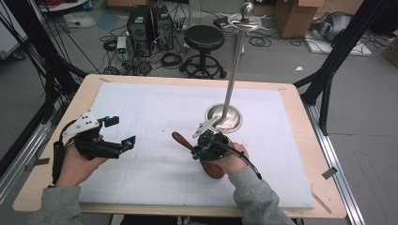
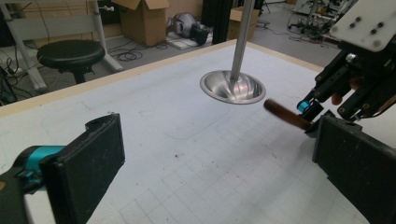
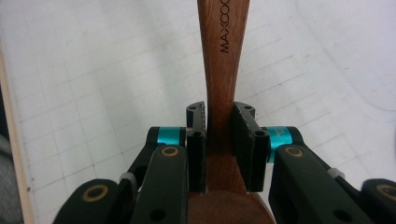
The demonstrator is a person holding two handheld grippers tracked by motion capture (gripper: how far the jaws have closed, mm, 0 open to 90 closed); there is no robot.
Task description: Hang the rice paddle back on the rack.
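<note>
A brown wooden spoon lies low over the white mat, handle pointing to the far left, its bowl end under the person's right hand. My right gripper is shut on the narrow neck of the spoon, one jaw pad on each side, as the right gripper view shows. My left gripper is held at the table's left with its jaws wide apart and nothing between them. From the left gripper view, the spoon handle sticks out of the right gripper.
A metal stand with a round dished base and a tall pole rises just behind the right hand. The white mat covers a wooden table. A black stool, computer towers and cables sit on the floor beyond.
</note>
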